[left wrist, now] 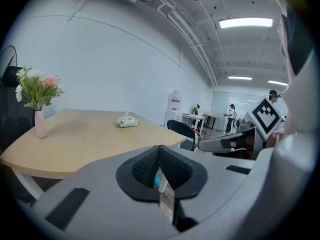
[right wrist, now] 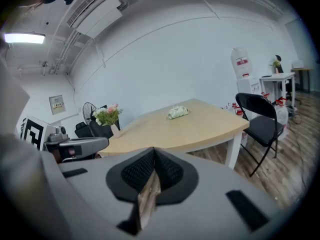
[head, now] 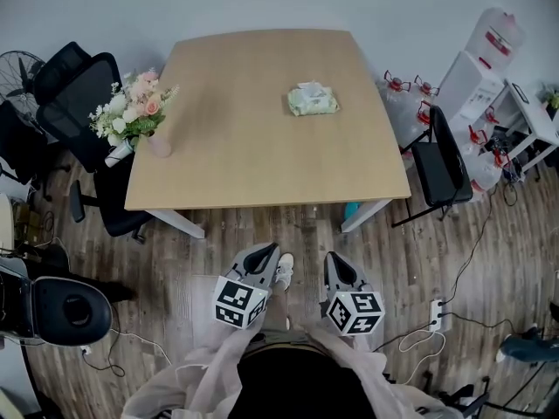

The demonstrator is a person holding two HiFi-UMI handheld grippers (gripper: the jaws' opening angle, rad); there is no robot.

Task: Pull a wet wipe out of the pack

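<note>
Your left gripper (head: 265,251) and right gripper (head: 337,262) hang closed and empty, short of the table (head: 236,155); the pack (head: 312,100) lies untouched; the whole pull is left to do.

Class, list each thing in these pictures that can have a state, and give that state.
Wet wipe pack: lying on the table, untouched.
Left gripper: jaws shut, empty, short of the table.
Right gripper: jaws shut, empty, short of the table.
Flower vase: upright near the table's edge.
Folding chair: unfolded, standing beside the table.
</note>
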